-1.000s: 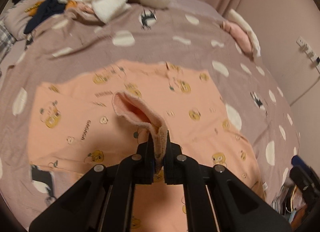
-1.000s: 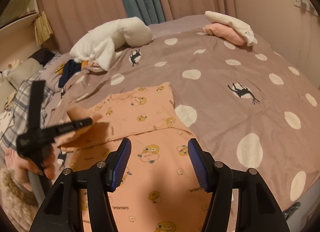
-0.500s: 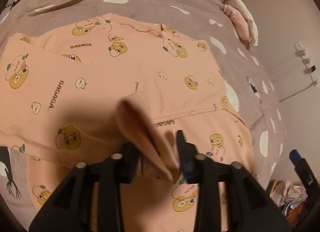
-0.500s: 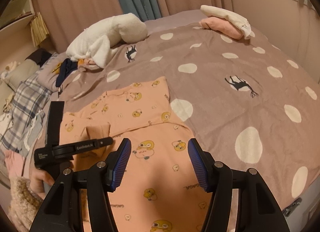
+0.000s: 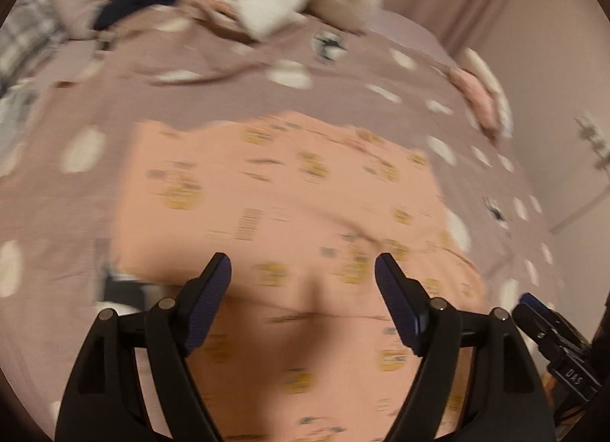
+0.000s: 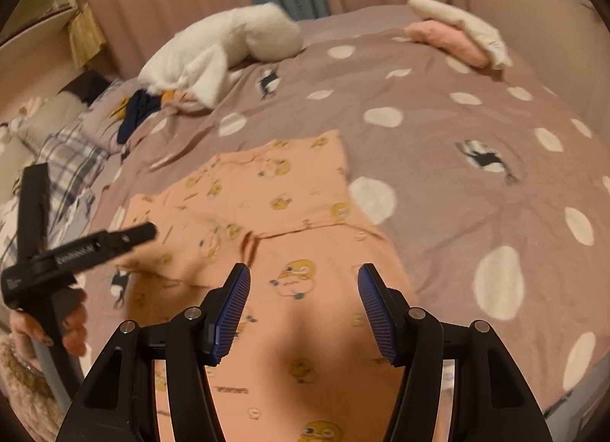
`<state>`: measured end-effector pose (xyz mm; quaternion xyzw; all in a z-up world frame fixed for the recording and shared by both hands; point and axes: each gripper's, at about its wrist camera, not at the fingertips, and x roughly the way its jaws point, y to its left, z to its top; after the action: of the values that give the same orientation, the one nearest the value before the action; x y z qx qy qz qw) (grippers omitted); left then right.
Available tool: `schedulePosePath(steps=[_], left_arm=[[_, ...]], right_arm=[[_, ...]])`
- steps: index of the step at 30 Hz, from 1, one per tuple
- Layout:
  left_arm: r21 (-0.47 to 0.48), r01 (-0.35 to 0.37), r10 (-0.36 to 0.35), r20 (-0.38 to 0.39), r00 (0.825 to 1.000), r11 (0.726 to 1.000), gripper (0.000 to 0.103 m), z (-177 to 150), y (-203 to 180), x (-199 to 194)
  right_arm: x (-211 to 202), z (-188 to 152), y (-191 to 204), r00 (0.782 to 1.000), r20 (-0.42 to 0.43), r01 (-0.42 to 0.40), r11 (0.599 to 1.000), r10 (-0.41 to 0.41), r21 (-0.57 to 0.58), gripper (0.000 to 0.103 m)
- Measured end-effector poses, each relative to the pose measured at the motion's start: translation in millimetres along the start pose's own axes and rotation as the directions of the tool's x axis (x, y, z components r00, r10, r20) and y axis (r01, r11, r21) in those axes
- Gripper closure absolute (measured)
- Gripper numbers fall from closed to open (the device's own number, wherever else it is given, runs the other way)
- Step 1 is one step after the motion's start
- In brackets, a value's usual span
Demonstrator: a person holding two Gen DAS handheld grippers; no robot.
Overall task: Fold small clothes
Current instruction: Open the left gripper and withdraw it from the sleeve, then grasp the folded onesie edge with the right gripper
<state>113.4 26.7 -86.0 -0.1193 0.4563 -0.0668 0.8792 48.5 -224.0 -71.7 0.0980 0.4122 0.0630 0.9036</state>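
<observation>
A peach child's garment (image 6: 289, 205) with yellow cartoon prints lies spread on the bed; its sleeve is folded inward across the body (image 6: 213, 240). It fills the middle of the blurred left wrist view (image 5: 289, 213). My left gripper (image 5: 303, 282) is open and empty above the garment; it also shows from the side in the right wrist view (image 6: 148, 230). My right gripper (image 6: 304, 301) is open and empty, hovering over the garment's lower part.
The bed has a mauve duvet (image 6: 457, 118) with white spots. A white plush blanket (image 6: 228, 49) and dark clothes (image 6: 139, 108) lie at the far side. Folded pink and white clothes (image 6: 457, 34) sit at the back right. Curtains and a wall stand behind.
My left gripper let go of the sleeve cuff, opened wide and pulled back. The sleeve now lies folded on the garment. My right gripper stayed open, almost still.
</observation>
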Motion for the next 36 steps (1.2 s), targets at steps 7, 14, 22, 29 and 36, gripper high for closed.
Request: schedulePosePath(steps=[7, 14, 22, 29, 36], left_arm=[[-0.142, -0.11, 0.114, 0.023, 0.993, 0.984, 0.025, -14, 63, -23], [-0.198, -0.191, 0.199, 0.022, 0.98, 0.961, 0.025, -27, 91, -32], [-0.23, -0.195, 0.207, 0.03, 0.978, 0.953, 0.026, -29, 103, -36], [-0.262, -0.166, 0.18, 0.027, 0.983, 0.951, 0.026, -27, 101, -39], [-0.314, -0.114, 0.128, 0.023, 0.992, 0.943, 0.026, -23, 100, -45]], right_arm=[[59, 8, 33, 0.978, -0.174, -0.131, 0.989, 0.118, -0.064, 0.042], [114, 2, 57, 0.949, -0.31, -0.094, 0.988, 0.053, -0.12, 0.042], [127, 2, 67, 0.95, -0.31, -0.092, 0.984, 0.041, -0.15, 0.042], [130, 14, 73, 0.96, -0.281, -0.072, 0.974, 0.009, -0.213, 0.085], [105, 36, 79, 0.975, -0.215, -0.108, 0.962, 0.053, -0.249, 0.094]])
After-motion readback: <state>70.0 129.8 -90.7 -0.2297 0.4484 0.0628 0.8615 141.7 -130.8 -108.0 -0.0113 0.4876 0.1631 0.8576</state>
